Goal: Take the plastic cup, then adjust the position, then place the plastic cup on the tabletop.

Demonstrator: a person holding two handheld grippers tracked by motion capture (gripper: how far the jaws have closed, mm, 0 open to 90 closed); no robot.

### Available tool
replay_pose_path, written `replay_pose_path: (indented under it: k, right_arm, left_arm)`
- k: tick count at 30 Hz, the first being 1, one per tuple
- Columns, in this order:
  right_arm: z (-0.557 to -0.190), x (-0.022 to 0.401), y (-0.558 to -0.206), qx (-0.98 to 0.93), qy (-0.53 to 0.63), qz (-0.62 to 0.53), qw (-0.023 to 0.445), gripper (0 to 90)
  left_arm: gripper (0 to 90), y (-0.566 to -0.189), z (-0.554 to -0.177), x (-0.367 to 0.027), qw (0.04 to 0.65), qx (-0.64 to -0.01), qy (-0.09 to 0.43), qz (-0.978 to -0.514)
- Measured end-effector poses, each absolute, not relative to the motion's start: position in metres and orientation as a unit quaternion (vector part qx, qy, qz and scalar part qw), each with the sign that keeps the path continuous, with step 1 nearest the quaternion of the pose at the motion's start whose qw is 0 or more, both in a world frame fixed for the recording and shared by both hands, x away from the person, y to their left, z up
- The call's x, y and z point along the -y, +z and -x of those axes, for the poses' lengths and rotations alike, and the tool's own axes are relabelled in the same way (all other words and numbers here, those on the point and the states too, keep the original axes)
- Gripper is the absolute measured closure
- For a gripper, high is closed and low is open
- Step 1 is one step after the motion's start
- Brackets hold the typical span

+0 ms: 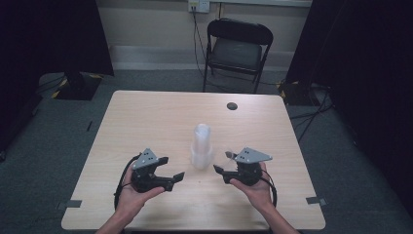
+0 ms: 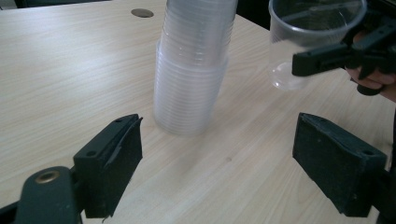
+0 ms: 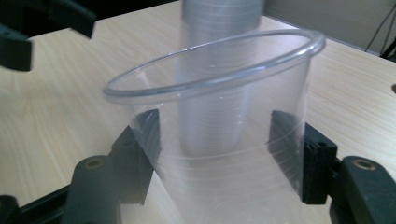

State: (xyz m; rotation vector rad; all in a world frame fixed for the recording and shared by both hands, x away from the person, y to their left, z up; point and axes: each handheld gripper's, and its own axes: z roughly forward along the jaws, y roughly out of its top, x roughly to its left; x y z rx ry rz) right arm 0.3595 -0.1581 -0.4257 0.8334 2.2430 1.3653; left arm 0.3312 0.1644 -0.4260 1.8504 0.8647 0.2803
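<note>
Cup stack (image 1: 201, 146) stands mid-table (image 1: 146, 117) from above, between my left gripper (image 1: 171, 168) and right gripper (image 1: 223, 163). Through the left gripper view, my jaws gape wide with nothing between them, the stack (image 2: 194, 70) just ahead. Through the right gripper view, my jaws clamp a single clear cup (image 3: 219, 116), held upright.
</note>
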Motion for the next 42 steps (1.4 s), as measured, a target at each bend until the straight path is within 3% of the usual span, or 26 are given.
replay_pose_path:
  k: [20,42]
  right_arm:
    - [-0.387,0.194,-0.409,-0.759,0.5,-0.344,0.236,34.1]
    - [-0.44,0.215,-0.413,-0.736,0.479,-0.402,0.261,34.3]
  left_arm:
    - [15.8,-0.441,-0.329,-0.173,0.509,-0.362,0.131,-0.77]
    - [16.0,-0.444,-0.332,-0.182,0.502,-0.385,0.149,-0.76]
